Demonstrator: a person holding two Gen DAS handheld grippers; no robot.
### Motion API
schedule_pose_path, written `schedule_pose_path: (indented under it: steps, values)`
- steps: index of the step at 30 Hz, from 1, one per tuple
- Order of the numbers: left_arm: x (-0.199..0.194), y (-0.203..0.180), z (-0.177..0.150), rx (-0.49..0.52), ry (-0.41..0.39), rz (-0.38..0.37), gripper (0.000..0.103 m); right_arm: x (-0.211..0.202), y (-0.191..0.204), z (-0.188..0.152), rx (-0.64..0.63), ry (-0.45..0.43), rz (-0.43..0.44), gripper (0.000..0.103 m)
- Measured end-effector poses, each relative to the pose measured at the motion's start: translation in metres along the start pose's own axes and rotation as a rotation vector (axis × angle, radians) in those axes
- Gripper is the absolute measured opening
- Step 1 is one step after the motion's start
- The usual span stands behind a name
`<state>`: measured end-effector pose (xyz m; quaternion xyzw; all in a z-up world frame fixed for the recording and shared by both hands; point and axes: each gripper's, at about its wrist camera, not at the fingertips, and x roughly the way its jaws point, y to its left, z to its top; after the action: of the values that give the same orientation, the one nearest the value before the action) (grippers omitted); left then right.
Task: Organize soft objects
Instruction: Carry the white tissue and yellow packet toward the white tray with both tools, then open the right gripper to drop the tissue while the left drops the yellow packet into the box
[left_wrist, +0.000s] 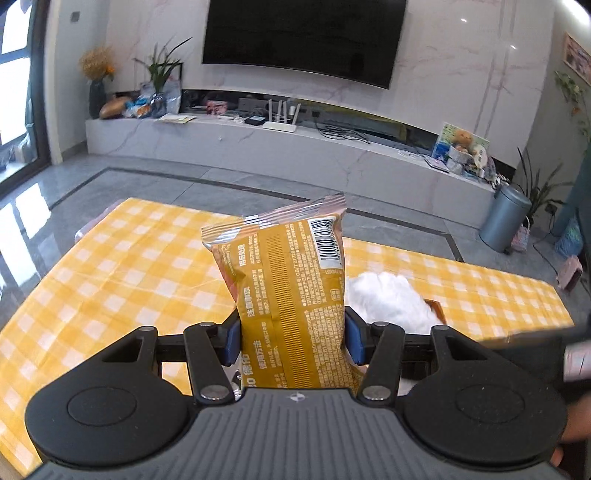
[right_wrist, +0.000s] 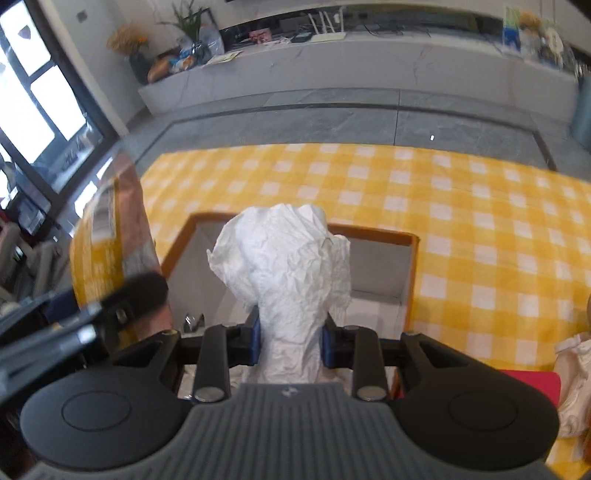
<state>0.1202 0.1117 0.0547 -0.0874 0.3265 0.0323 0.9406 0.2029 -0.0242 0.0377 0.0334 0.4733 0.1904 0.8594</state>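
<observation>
Golden-brown foil catches the light: the snack bag (left_wrist: 291, 291) stands upright, clenched between the blue pads of the left gripper (left_wrist: 292, 341), above the checked tablecloth (left_wrist: 110, 273). Just to its right, the right gripper (right_wrist: 291, 341) squeezes a crumpled white cloth (right_wrist: 291, 266), which rises over the open box (right_wrist: 376, 262) with the orange rim, near the table's front edge.

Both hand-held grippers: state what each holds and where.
Left hand-held gripper clamps the golden snack packet at its lower half; right hand-held gripper pinches the crumpled white paper near its bottom.
</observation>
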Motion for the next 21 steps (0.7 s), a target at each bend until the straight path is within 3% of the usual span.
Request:
schedule_pose_path:
  steps: [7,14,21]
  values:
    - [-0.008,0.023,0.0,-0.051,-0.024,0.02,0.061,0.021,0.018,-0.024,-0.1,0.107,-0.014,0.029]
    - [-0.007,0.028,-0.003,-0.051,-0.016,-0.008,0.061,0.07,0.038,-0.016,-0.285,0.205,-0.122,0.03]
    - [0.0,0.037,-0.004,-0.075,0.002,-0.014,0.061,0.114,0.031,-0.011,-0.306,0.287,-0.269,0.03]
